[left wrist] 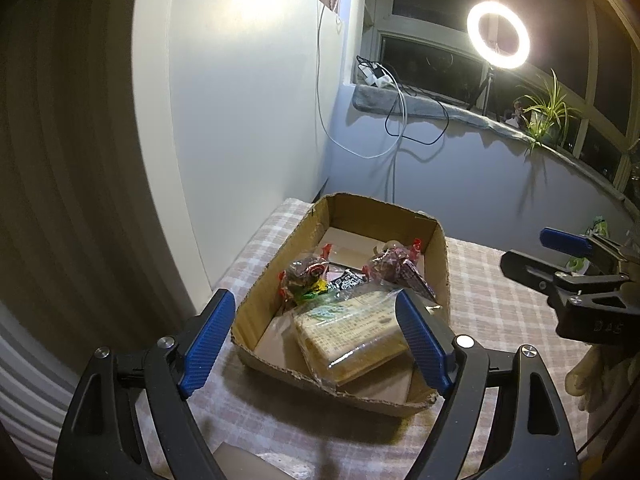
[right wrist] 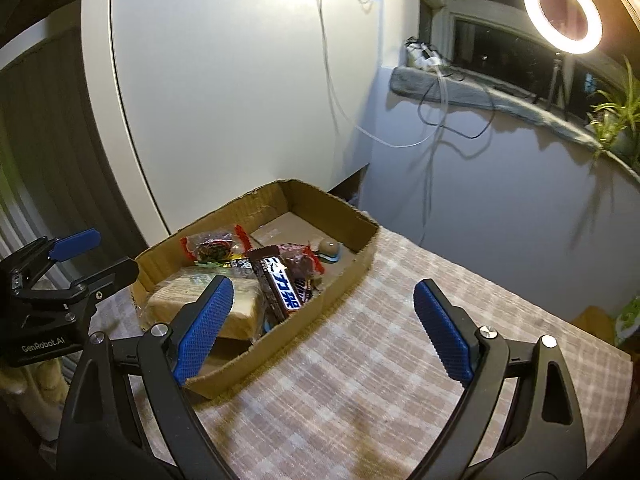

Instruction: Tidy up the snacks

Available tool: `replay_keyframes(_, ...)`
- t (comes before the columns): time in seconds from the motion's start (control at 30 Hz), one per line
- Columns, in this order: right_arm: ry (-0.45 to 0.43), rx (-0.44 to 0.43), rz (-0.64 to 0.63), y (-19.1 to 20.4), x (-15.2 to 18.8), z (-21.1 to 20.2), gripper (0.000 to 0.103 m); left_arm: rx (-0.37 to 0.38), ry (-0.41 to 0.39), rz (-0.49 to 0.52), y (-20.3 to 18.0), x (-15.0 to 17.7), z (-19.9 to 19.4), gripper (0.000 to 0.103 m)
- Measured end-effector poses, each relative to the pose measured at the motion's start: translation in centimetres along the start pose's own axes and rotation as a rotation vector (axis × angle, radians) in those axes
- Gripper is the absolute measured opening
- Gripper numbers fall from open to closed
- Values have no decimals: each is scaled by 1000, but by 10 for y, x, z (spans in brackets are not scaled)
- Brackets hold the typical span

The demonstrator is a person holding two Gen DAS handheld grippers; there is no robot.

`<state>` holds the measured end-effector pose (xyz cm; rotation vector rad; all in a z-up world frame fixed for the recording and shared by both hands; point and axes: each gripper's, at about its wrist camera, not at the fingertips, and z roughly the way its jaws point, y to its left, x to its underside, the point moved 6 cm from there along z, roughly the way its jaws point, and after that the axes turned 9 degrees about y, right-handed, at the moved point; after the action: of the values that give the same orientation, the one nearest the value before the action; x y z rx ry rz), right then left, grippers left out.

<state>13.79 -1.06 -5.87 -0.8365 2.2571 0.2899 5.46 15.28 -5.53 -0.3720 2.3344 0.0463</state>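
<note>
Right now I see a brown cardboard box (left wrist: 438, 258) sitting on my worktop (right wrist: 380, 340), which has a pink and white checked cloth on it. Everything I tell is placed by that box.

My left claw (left wrist: 316, 338) hangs over the near end of the box. It is wide open and grips nothing. Its blue pads (left wrist: 208, 340) stand one outside the box's left wall and one over the box's near right corner. Between them, inside the box, lies a big clear pack of pale biscuits (left wrist: 352, 338), tilted against the near wall.

My right claw (right wrist: 320, 330) is just outside the box, on its right side, above the cloth. It is wide open too, and nothing is between its pads.

Inside the box, past the biscuit pack, lie two small dark candy bags with red ends. One candy bag (left wrist: 302, 276) is by the left wall. The other candy bag (left wrist: 394, 266) is by the right wall. A dark chocolate bar (right wrist: 280, 286) with white and blue letters lies beside the biscuit pack, near the right wall. A small round brown ball (right wrist: 330, 247) sits deeper in the box, near the far right wall. The far end of the box floor is bare cardboard.

Behind the box a ring light (left wrist: 498, 34) glows by a dark window.
</note>
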Motion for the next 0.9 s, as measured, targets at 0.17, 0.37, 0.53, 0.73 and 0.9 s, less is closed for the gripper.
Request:
replay_keyframes(0.17,-21,20,30,-5,9,-14,94,6,2,-4,-3,6,-4,83)
replay_keyframes(0.37,-33,23,39,-6,14,-22,94,7,1,3,-8,10,-9,83)
replay_keyframes(0.53,-34,21,39,-6,15,-24,94,12,-3,4,-10,10,-11,83)
replay_keyframes(0.73,-34,21,40,-5,17,-26,94,29,0,1,-13,10,-12,83)
replay_keyframes(0.9,-35,19,35,-4,17,-26,94,29,0,2,-14,9,-13,83)
